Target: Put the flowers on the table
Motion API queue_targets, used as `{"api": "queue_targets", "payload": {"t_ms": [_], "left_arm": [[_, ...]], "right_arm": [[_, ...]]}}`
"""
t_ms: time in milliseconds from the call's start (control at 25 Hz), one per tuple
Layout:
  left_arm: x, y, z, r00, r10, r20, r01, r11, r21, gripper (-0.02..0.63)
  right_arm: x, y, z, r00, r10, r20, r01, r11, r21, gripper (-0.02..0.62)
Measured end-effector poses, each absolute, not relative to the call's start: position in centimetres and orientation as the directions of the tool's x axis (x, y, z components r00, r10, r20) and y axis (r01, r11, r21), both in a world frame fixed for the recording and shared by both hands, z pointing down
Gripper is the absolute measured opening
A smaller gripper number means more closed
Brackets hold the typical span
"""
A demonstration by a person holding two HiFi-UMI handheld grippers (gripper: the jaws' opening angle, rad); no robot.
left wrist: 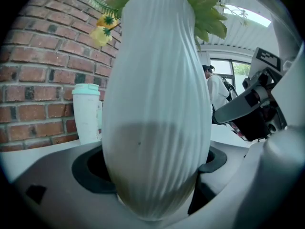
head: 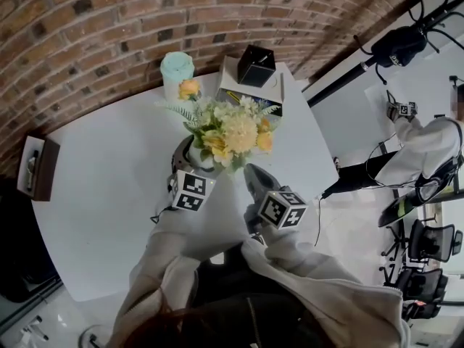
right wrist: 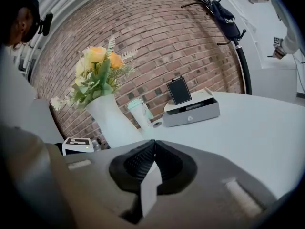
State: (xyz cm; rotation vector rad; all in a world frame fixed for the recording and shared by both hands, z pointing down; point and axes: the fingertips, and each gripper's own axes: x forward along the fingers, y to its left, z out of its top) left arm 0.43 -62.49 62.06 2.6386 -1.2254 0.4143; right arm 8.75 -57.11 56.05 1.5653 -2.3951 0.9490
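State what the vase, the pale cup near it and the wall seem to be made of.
Vase: probably ceramic, perhaps plastic; satin white, fine vertical ribs.
Cup: likely plastic; smooth, pale mint, separate lid band.
Wall: red brick, rough faces, pale mortar joints.

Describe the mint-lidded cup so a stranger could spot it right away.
Start at the white table by the brick wall. Near its wall edge, just beyond the vase of flowers, stands the cup. It is the only tall cylinder there, mint-lidded, left of the flat white box.
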Motion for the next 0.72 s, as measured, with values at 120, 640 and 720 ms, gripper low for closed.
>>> {"api": "queue_targets", "payload": {"t_ms": [120,640,720], "left_arm": [[0.62,-62.50,62.31,0.616,-0.712,0.337,-0.767,-0.639,0.052,0.485],[0.96,-62.52,62.04,0.617,-0.715,0.328,-0.769,-0.637,0.058,0.486],[0.94,-62.46,61.96,0.615,-0.718,0.325,-0.773,-0.631,0.067,0.486]], "right_arm": [[8.77,-57.14,56.22,-0.455,-0.780,0.430,-0.863,0.267,-0.428,0.000],[9.35,-56.60,55.81,-0.456,-0.789,0.412,-0.861,0.274,-0.429,0.000],[9.39,-56.40,55.70,-0.461,-0.787,0.409,-0.858,0.277,-0.433,0.000]]}}
